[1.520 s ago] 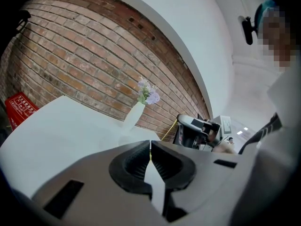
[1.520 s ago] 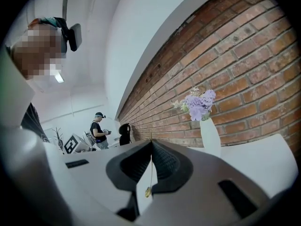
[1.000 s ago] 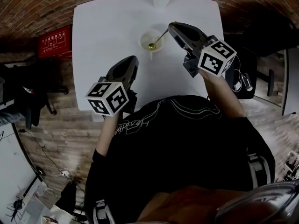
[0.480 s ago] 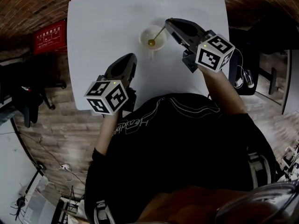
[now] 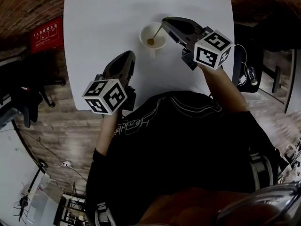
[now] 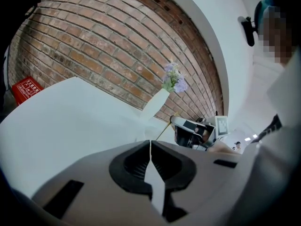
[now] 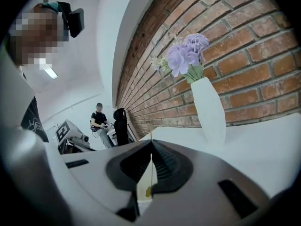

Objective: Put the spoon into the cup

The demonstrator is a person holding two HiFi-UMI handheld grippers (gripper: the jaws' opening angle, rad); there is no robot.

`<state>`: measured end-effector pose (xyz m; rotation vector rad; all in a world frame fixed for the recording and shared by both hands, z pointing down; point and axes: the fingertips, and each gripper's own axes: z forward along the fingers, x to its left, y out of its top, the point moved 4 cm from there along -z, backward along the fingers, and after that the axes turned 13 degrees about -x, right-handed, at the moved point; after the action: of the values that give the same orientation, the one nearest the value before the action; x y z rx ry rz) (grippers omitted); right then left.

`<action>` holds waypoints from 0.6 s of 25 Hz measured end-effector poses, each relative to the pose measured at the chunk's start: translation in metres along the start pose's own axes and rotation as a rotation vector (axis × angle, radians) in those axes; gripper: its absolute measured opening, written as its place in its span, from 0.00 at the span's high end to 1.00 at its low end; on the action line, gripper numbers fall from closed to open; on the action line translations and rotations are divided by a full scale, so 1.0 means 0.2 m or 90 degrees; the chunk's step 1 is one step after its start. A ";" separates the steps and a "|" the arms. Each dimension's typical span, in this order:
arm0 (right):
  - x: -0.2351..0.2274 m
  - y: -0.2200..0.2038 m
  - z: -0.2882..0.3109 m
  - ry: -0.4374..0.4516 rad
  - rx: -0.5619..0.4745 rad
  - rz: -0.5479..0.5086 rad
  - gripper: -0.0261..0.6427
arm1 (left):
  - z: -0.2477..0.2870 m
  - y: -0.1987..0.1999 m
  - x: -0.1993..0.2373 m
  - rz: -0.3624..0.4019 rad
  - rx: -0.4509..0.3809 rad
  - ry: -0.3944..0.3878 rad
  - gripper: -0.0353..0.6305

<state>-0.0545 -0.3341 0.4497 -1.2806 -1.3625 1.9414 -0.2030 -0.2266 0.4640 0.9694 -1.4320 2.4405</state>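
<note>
A white cup (image 5: 153,35) stands on the white table (image 5: 94,32), far of centre. A thin gold spoon (image 5: 154,36) slants into it, bowl down inside the cup. My right gripper (image 5: 164,21) is shut on the top of the spoon's handle, just right of the cup. In the right gripper view the spoon (image 7: 151,171) hangs between the closed jaws, above the cup (image 7: 143,204). My left gripper (image 5: 126,56) hovers over the table's near left part, shut and empty. In the left gripper view the left gripper (image 6: 150,143) points toward the spoon (image 6: 162,130) and the right gripper (image 6: 175,120).
A white vase (image 7: 209,109) with purple flowers stands at the table's far edge, behind the cup, against a brick wall. A red box (image 5: 45,34) lies on the floor left of the table. A person (image 7: 99,119) stands far off in the room.
My right gripper has come down with the spoon, so the spoon's bowl sits lower in the cup. The left gripper has sunk a little too.
</note>
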 end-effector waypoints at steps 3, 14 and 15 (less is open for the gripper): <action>-0.01 -0.03 0.01 0.001 0.006 0.006 0.96 | 0.01 -0.02 0.02 -0.006 0.008 0.005 0.93; -0.05 -0.08 0.03 0.002 0.006 0.020 0.96 | 0.04 -0.04 0.05 -0.014 0.020 0.005 0.93; -0.05 -0.08 0.03 0.004 0.006 0.017 0.96 | 0.04 -0.05 0.05 -0.014 0.021 0.006 0.93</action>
<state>-0.0578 -0.3385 0.4681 -1.3053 -1.3392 1.9580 -0.2034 -0.2300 0.4800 0.9745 -1.3754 2.4565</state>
